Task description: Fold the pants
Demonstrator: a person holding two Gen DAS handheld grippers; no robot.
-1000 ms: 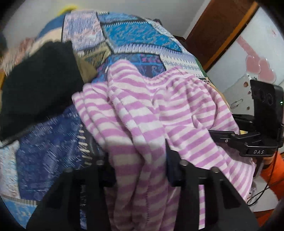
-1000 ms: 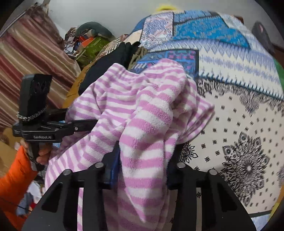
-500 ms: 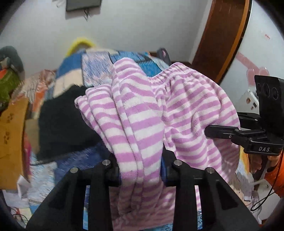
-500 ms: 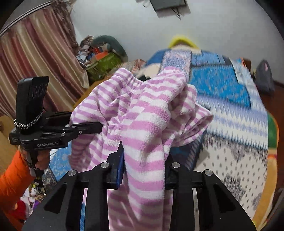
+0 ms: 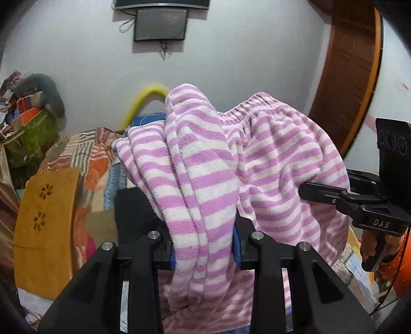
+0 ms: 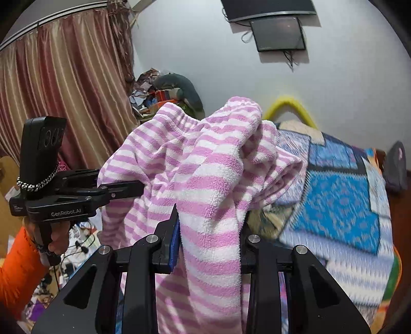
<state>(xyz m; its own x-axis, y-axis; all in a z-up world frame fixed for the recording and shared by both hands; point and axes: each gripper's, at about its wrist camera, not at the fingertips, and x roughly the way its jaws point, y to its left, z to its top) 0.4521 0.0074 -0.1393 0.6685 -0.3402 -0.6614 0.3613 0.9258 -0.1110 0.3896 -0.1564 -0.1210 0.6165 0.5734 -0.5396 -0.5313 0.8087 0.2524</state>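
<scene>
Striped pants [image 5: 277, 159] held aloft above the bed [image 6: 341, 195], bunched; the lift-and-spread step. Left gripper [image 5: 204, 246] and right gripper [image 6: 209, 244] each clenched on fleece. Next: lower and lay flat on the quilt. Legible: "GenRobot.AI", "DAS".

Location type: a lived-in home bedroom. Indicators are a bed with a patchwork bedspread [image 6: 341, 195] at right, striped curtains [image 6: 64, 84] at far left, and a small wall-mounted screen [image 5: 159, 24] on the far wall. A wooden door [image 5: 352, 69] stands at far right, and heaped belongings [image 5: 28, 115] lie at far left.
</scene>
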